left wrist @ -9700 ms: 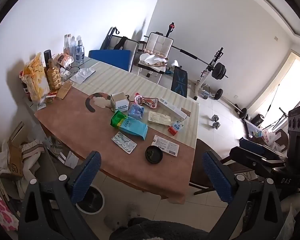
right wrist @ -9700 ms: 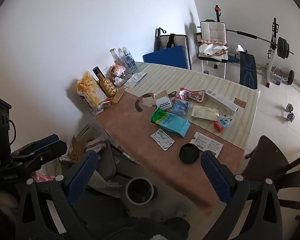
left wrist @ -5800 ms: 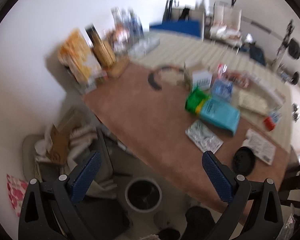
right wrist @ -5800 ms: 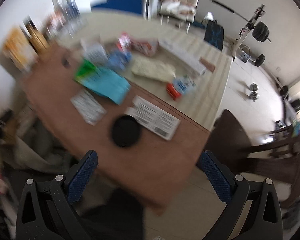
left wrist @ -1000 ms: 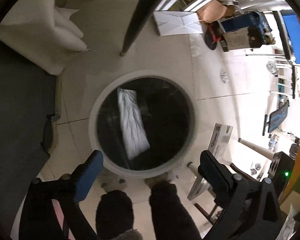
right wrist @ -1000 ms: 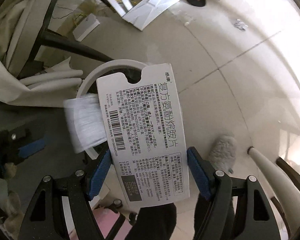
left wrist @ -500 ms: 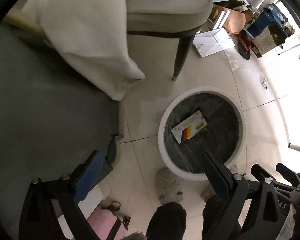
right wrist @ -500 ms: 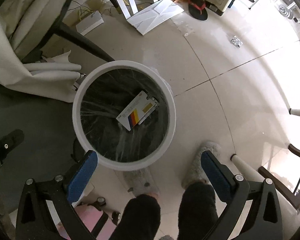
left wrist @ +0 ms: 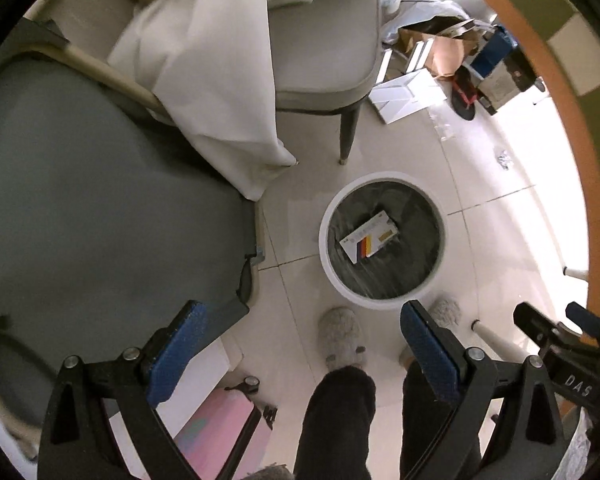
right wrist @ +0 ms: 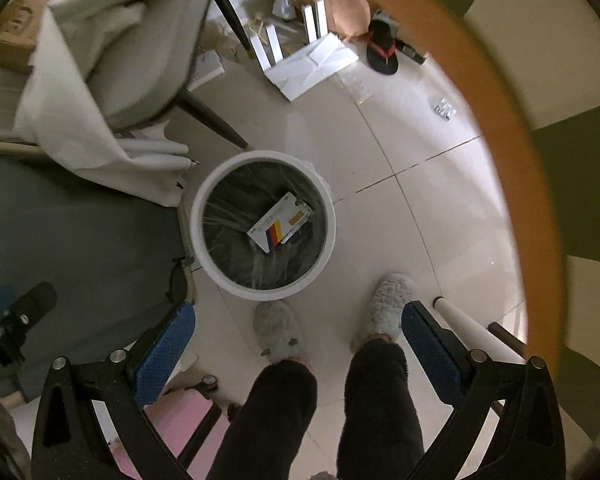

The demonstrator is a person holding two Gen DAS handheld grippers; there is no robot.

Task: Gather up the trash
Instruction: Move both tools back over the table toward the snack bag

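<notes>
Left gripper [left wrist: 302, 334] spread wide, nothing between the blue pads. Right gripper [right wrist: 298, 330] likewise wide apart and empty. Down on the tiled floor, a white trash bin [right wrist: 204, 204] with a dark liner, just beyond two grey slippers [right wrist: 278, 332]. Inside the bin, a flat white medicine box [right wrist: 280, 227] with a red-yellow-blue stripe. Left of the bin, a chair [left wrist: 324, 60] draped with white cloth [left wrist: 216, 92].

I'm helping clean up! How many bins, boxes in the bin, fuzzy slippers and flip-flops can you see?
White bin: 1
Box in the bin: 1
Grey fuzzy slippers: 2
Black flip-flop: 1
Total: 5
</notes>
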